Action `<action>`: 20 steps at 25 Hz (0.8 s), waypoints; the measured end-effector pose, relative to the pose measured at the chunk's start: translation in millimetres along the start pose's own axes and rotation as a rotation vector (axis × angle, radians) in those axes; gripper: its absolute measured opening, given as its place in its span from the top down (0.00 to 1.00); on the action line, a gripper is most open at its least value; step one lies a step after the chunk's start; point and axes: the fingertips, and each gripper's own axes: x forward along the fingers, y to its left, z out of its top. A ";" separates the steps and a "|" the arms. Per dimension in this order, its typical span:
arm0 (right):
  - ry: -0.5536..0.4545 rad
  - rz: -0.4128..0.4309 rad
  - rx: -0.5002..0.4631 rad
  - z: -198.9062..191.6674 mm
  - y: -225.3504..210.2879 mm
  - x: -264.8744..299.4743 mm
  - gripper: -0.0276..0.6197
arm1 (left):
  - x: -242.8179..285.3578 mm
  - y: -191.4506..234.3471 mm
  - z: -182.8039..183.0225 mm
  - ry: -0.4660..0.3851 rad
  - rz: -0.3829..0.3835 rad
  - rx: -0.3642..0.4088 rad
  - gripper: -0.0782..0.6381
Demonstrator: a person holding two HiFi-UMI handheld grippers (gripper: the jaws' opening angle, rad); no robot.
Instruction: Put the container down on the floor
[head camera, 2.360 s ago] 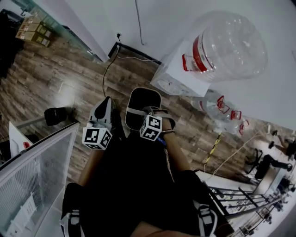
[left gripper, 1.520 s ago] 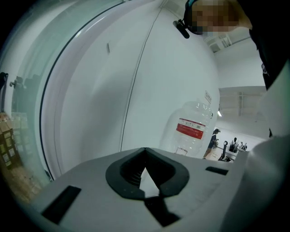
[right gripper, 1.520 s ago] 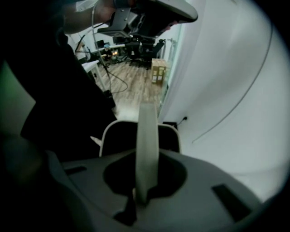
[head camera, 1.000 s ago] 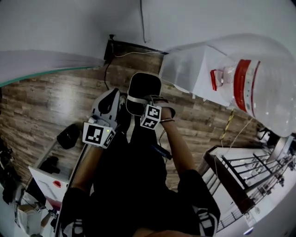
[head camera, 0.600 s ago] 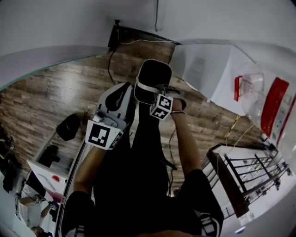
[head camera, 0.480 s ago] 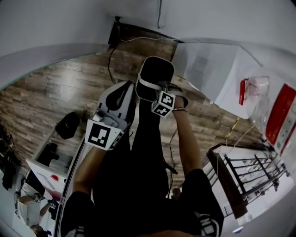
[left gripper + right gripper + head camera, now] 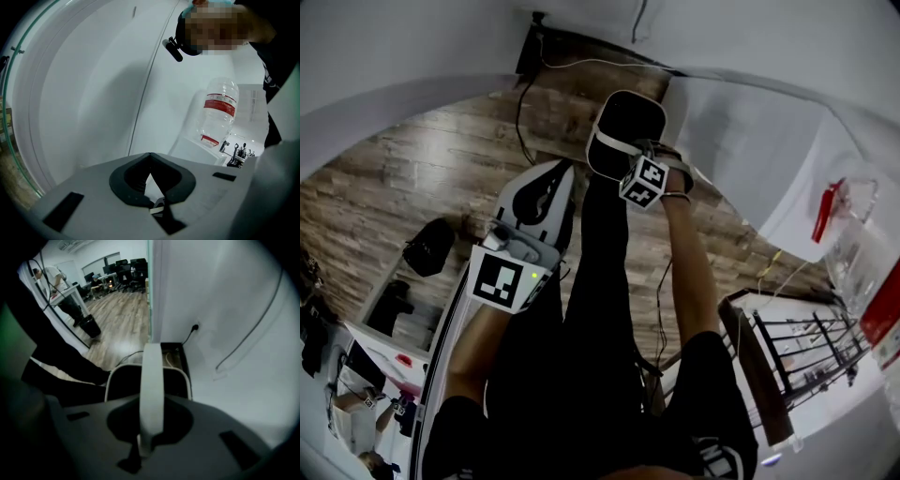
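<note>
Black container (image 7: 628, 127), white handle (image 7: 152, 390)

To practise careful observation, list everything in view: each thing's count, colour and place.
container: one, black, white handle, held by the right gripper
water bottle: one, clear, red label, atop the white box
cable: one, black, from wall to floor
bag: one, black, on the floor
right gripper: shut on the handle
left gripper: shut, empty
arms: two, bare forearms, black sleeves
</note>
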 end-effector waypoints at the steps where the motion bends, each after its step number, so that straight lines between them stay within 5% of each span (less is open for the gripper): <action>1: 0.005 -0.004 -0.003 -3.0 -3.7 5.8 0.91 | 1.4 2.1 -4.1 0.006 0.001 -0.002 0.85; 20: 0.080 -0.024 -0.049 -38.9 -69.0 94.6 0.91 | 29.3 10.1 -35.4 0.048 -0.009 -0.022 0.85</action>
